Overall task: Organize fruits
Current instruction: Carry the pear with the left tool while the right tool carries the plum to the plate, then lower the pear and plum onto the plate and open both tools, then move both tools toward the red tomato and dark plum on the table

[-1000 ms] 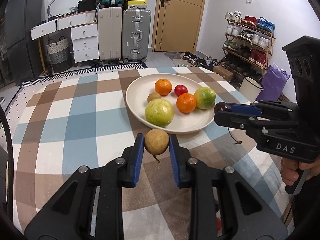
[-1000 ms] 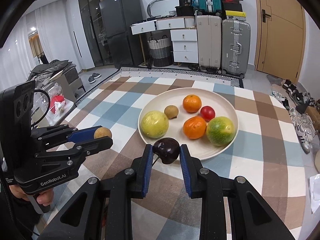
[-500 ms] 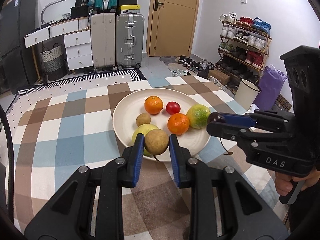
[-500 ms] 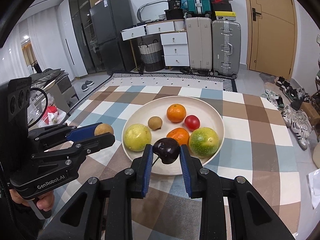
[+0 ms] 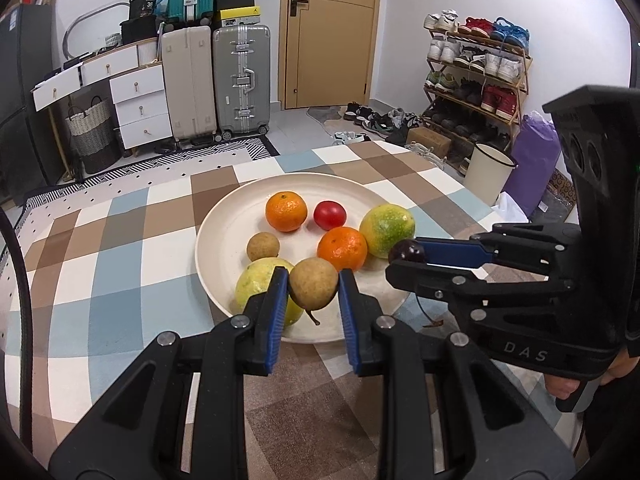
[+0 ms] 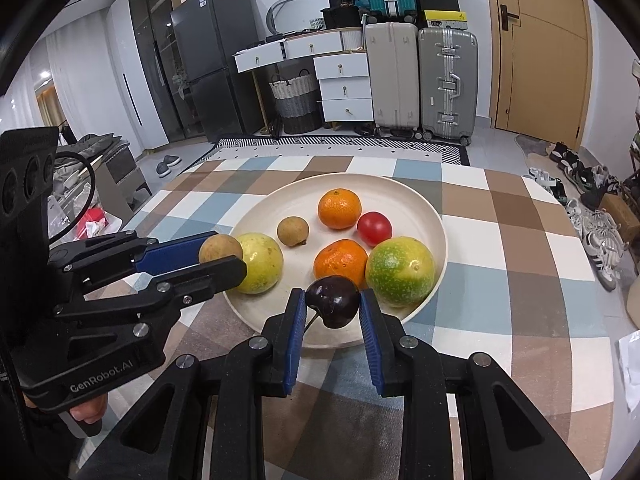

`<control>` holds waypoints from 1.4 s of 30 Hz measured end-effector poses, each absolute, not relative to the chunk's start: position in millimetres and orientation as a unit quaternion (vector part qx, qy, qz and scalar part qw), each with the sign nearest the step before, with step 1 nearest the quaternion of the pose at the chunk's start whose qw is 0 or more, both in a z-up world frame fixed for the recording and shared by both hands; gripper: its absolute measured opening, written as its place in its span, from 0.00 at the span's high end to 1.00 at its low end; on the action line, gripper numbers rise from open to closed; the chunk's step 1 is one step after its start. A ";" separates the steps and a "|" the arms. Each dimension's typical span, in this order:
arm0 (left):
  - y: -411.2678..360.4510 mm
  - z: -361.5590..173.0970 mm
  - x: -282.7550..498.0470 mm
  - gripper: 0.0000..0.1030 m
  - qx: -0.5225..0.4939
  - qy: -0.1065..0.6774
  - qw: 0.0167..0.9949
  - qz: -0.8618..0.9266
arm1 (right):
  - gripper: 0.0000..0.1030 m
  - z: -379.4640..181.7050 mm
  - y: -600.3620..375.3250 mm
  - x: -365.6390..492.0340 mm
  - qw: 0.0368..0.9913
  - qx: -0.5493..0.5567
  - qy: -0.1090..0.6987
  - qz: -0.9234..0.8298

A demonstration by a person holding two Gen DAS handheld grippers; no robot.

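Jaws on both sides are pinching fruit: the left gripper clamps a small brown fruit, the right gripper clamps a dark cherry, and both hang over the near rim of the plate on the checked surface.

Biggest in the plate, the green-orange citrus and the yellow-green fruit look heavy and firm with a waxy, rounded skin, so I'd judge they want a grip square across the widest part or they'll squirt out. Next down, two oranges look lighter, with a soft, giving peel, so they should take a squeeze. One red tomato looks smooth and thin-skinned, so go gentle. A second brown fruit lies loose near the plate's middle.

Smallest now: the held brown fruit seems light with a brittle shell, pinched across its middle, stalk hanging below. And the cherry looks glossy, slippery and easily bruised, gripped at its sides, stem trailing.
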State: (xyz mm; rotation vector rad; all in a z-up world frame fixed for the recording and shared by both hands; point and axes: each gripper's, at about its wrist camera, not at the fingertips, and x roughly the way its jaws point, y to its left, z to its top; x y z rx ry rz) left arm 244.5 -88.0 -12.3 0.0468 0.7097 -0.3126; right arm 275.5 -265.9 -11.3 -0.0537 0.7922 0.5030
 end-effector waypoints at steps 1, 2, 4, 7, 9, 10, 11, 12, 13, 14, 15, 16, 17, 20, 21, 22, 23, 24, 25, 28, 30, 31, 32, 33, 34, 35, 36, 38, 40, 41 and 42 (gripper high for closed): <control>-88.4 -13.4 245.5 0.78 0.024 0.347 0.925 -0.153 | 0.73 -11.9 -265.7 276.2 0.892 -0.027 0.382 0.242; -88.9 -14.3 246.1 0.78 0.024 0.348 0.925 -0.154 | 0.73 -12.5 -265.2 277.0 0.892 -0.027 0.382 0.241; -90.5 -16.2 246.6 0.78 0.025 0.349 0.924 -0.156 | 0.73 -12.5 -265.4 277.1 0.891 -0.027 0.382 0.242; -92.0 -18.2 246.7 0.78 0.028 0.351 0.923 -0.157 | 0.73 -16.1 -263.5 280.4 0.890 -0.030 0.385 0.241; -92.2 -19.2 247.1 0.78 0.028 0.352 0.922 -0.158 | 0.73 -18.4 -262.2 281.5 0.890 -0.033 0.386 0.240; -92.2 -19.7 246.9 0.78 0.027 0.353 0.922 -0.159 | 0.73 -19.0 -261.9 281.5 0.890 -0.034 0.386 0.239; -92.0 -20.2 247.1 0.78 0.025 0.354 0.921 -0.160 | 0.72 -19.2 -261.4 281.6 0.891 -0.037 0.385 0.238; -91.6 -20.3 247.4 0.78 0.024 0.355 0.921 -0.160 | 0.71 -18.7 -261.4 281.0 0.892 -0.039 0.383 0.238; -91.5 -20.5 247.6 0.78 0.024 0.355 0.921 -0.161 | 0.69 -17.7 -261.5 280.0 0.893 -0.040 0.380 0.237; -91.5 -20.6 247.7 0.78 0.024 0.355 0.921 -0.162 | 0.68 -16.8 -261.4 278.8 0.894 -0.042 0.378 0.236; -91.6 -20.7 247.6 0.78 0.024 0.354 0.921 -0.162 | 0.66 -15.7 -261.6 277.3 0.895 -0.044 0.376 0.236; -91.9 -20.7 247.5 0.78 0.025 0.355 0.921 -0.162 | 0.65 -14.6 -262.1 275.9 0.897 -0.046 0.372 0.236; -92.2 -20.7 247.4 0.78 0.025 0.354 0.921 -0.161 | 0.65 -13.5 -262.2 274.3 0.897 -0.047 0.371 0.235; -93.2 -20.2 246.5 0.78 0.028 0.353 0.923 -0.152 | 0.63 -11.2 -264.9 270.2 0.900 -0.051 0.366 0.230; -93.1 -19.8 246.0 0.78 0.028 0.353 0.923 -0.151 | 0.61 -10.7 -267.0 268.7 0.901 -0.050 0.365 0.228; -93.3 -19.0 245.9 0.77 0.026 0.354 0.923 -0.152 | 0.60 -10.0 -268.7 267.1 0.902 -0.049 0.365 0.228; -93.1 -18.1 245.9 0.75 0.023 0.355 0.922 -0.155 | 0.60 -9.1 -271.6 264.7 0.903 -0.046 0.363 0.226; -92.4 -17.3 245.2 0.68 0.019 0.356 0.921 -0.157 | 0.58 -8.5 -273.3 263.4 0.903 -0.045 0.363 0.225; -91.5 -16.1 244.1 0.58 0.017 0.354 0.922 -0.154 | 0.56 -8.0 -275.0 262.4 0.904 -0.044 0.362 0.224; -87.6 -11.1 238.1 0.34 0.013 0.344 0.928 -0.141 | 0.54 -5.7 -280.2 259.5 0.905 -0.038 0.362 0.221; -83.1 -6.7 231.9 0.21 0.010 0.336 0.932 -0.137 | 0.50 -4.3 -282.6 257.2 0.906 -0.035 0.361 0.220; -80.7 -4.2 228.0 0.17 0.009 0.331 0.934 -0.136 | 0.45 -3.9 -284.1 255.5 0.906 -0.033 0.361 0.220; -79.0 -1.7 224.9 0.16 0.010 0.329 0.935 -0.134 | 0.42 -3.6 -284.2 254.2 0.905 -0.031 0.361 0.221; -76.9 0.2 221.5 0.14 0.011 0.328 0.935 -0.133 | 0.35 -3.5 -284.6 252.2 0.905 -0.030 0.361 0.223; -74.5 1.9 218.0 0.09 0.012 0.328 0.936 -0.130 | 0.30 -3.4 -285.1 249.9 0.904 -0.028 0.361 0.226; -71.4 3.3 213.6 0.05 0.011 0.326 0.937 -0.125 | 0.28 -3.2 -285.4 247.5 0.904 -0.026 0.361 0.229; -68.3 4.7 208.4 0.01 0.010 0.323 0.939 -0.120 | 0.22 -2.8 -285.2 244.6 0.903 -0.026 0.360 0.232; -61.4 6.3 197.2 0.00 0.003 0.321 0.940 -0.115 | 0.14 -2.0 -284.9 238.8 0.903 -0.026 0.360 0.234; -55.6 7.2 187.1 0.00 0.000 0.325 0.939 -0.111 | 0.08 -1.1 -284.6 233.0 0.903 -0.025 0.360 0.234; -52.8 7.7 181.3 0.00 0.001 0.326 0.939 -0.107 | 0.06 -0.9 -284.3 231.0 0.903 -0.025 0.361 0.234; -51.4 7.3 176.2 0.00 0.002 0.326 0.940 -0.105 | 0.02 -0.7 -284.2 228.5 0.902 -0.024 0.363 0.234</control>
